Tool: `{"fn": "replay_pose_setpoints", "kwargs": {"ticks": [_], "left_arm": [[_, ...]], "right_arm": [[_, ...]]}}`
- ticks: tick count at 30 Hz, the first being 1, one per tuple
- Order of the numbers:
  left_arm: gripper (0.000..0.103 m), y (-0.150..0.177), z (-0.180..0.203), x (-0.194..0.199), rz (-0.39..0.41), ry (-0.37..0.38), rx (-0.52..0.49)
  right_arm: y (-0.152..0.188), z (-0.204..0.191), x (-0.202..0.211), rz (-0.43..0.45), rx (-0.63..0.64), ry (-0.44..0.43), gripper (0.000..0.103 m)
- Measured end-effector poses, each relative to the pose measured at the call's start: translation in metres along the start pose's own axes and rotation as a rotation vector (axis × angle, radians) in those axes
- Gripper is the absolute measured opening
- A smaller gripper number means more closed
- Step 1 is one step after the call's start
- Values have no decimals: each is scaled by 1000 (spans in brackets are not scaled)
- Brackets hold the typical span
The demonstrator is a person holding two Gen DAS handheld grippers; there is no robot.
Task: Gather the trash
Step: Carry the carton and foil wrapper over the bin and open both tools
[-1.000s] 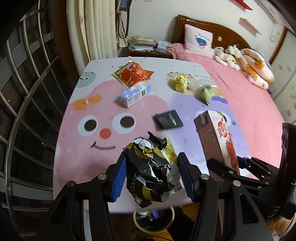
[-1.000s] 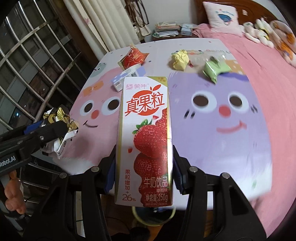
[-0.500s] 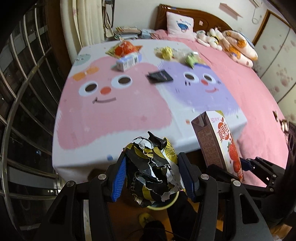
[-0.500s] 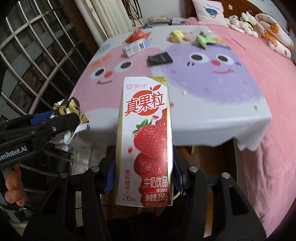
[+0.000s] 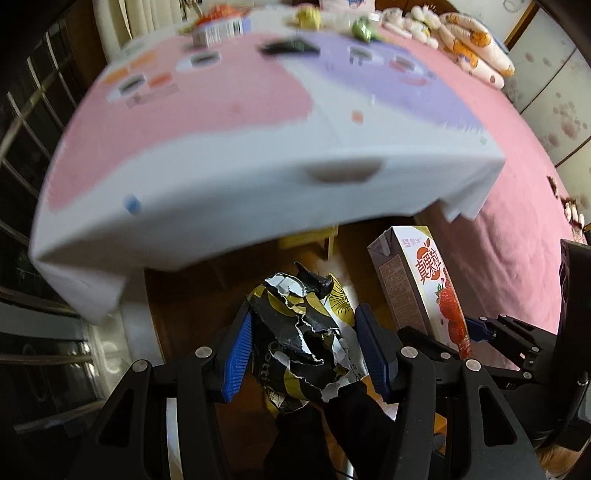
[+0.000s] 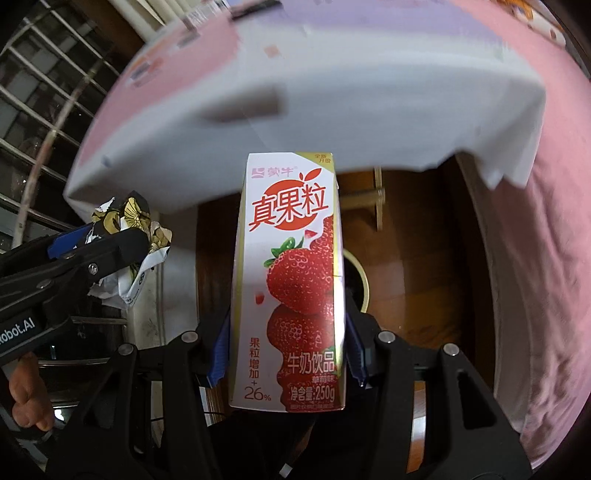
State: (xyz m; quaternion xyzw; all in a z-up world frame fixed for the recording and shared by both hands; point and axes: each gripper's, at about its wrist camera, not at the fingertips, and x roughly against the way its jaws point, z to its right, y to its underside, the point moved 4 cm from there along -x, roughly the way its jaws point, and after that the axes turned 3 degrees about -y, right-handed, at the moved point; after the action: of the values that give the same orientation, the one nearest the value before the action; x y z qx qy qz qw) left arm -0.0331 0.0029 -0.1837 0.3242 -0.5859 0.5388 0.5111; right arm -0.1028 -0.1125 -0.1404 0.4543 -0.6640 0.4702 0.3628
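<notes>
A cartoon-print tablecloth (image 5: pixel 207 122) overhangs a brown wooden floor (image 6: pixel 413 266), beside a pink bedspread (image 5: pixel 517 206) and barred window (image 6: pixel 33 96).

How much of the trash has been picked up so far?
In hand: the left gripper holds a crumpled wrapper; the right gripper holds a strawberry milk carton. Left: a small box, dark packet and more wrappers on the table.

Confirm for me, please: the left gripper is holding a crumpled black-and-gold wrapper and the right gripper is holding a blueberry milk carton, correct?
Not quite. The right gripper holds a strawberry milk carton, as the right wrist view shows. The left gripper does hold the crumpled black-and-gold wrapper.
</notes>
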Motion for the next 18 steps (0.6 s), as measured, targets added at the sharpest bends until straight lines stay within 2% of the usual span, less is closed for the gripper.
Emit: {"fn": "replay_pose_setpoints", "kwargs": {"ticks": [13,15,18], "left_arm": [[60,41,6,-202,-141,-45,56],[63,45,3,-220,-149,-53,60],[73,51,-1,-242,-168,-53,54]], "right_arm": [[51,71,-166,-118,-11,23,48],[57,77,-185,-129,-12,23,48],[63,82,-203,-136,-16,22,48]]}}
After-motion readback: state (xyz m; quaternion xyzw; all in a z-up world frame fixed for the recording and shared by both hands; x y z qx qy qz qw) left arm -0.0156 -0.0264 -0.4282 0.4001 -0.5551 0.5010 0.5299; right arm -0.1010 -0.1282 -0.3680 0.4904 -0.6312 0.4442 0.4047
